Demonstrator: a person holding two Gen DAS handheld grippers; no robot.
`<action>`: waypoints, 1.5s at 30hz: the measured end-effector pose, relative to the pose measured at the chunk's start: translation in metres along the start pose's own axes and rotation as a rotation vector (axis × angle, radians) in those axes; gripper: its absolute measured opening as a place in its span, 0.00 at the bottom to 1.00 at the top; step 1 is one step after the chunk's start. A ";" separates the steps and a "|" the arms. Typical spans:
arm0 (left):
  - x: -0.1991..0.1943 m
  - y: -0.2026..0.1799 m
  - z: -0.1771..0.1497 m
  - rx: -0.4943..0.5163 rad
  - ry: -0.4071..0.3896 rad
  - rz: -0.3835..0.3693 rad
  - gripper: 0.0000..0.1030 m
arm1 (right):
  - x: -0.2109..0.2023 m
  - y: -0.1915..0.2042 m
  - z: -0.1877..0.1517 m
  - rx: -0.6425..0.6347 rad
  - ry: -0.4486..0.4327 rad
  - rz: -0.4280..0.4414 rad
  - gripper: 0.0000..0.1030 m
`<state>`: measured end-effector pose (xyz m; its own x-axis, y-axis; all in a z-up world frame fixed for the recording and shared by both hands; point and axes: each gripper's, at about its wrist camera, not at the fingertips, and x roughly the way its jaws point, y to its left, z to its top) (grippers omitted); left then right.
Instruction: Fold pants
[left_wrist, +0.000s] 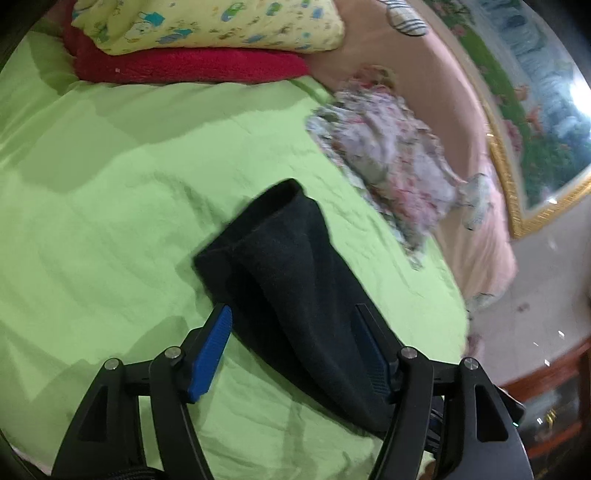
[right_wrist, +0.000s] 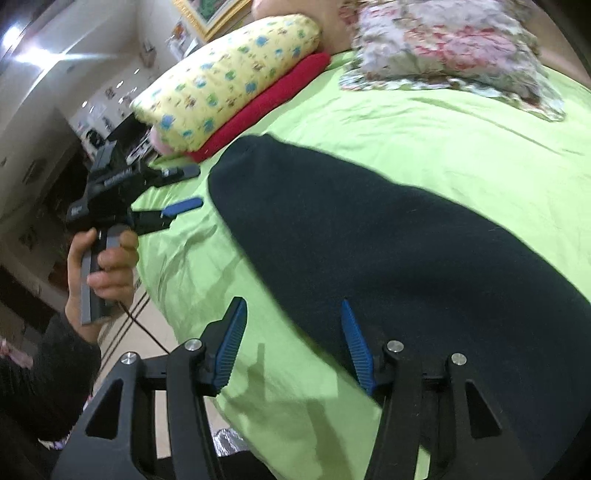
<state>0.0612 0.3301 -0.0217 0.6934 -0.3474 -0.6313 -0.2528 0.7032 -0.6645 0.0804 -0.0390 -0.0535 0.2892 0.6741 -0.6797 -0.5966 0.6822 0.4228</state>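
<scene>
The black pants (left_wrist: 295, 280) lie folded lengthwise on the green bed sheet (left_wrist: 110, 206), with a leg opening at the far end. My left gripper (left_wrist: 293, 314) is open and hovers over the near part of the pants. In the right wrist view the pants (right_wrist: 388, 251) stretch across the sheet (right_wrist: 424, 129). My right gripper (right_wrist: 293, 310) is open just above the pants' near edge. The left gripper (right_wrist: 184, 186) also shows there, open, at the far end of the pants, held in a hand.
A yellow patterned pillow (left_wrist: 207, 22) lies on a red blanket (left_wrist: 192, 66) at the head of the bed. A floral pillow (left_wrist: 388, 155) lies at the bed's right side by a pink headboard (left_wrist: 436, 74). The bed edge and floor (right_wrist: 147, 332) are at the left.
</scene>
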 end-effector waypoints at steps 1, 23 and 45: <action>0.001 0.000 0.001 -0.001 -0.006 0.012 0.65 | -0.004 -0.005 0.003 0.019 -0.015 -0.005 0.53; 0.056 -0.011 0.006 0.048 0.052 0.229 0.68 | 0.046 -0.109 0.100 0.251 0.004 -0.064 0.48; 0.008 -0.062 -0.017 0.330 -0.148 0.200 0.15 | 0.031 -0.028 0.091 -0.138 -0.070 -0.284 0.13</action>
<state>0.0712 0.2730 0.0080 0.7480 -0.1078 -0.6549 -0.1792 0.9173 -0.3557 0.1742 -0.0119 -0.0317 0.5067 0.4831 -0.7140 -0.5788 0.8045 0.1335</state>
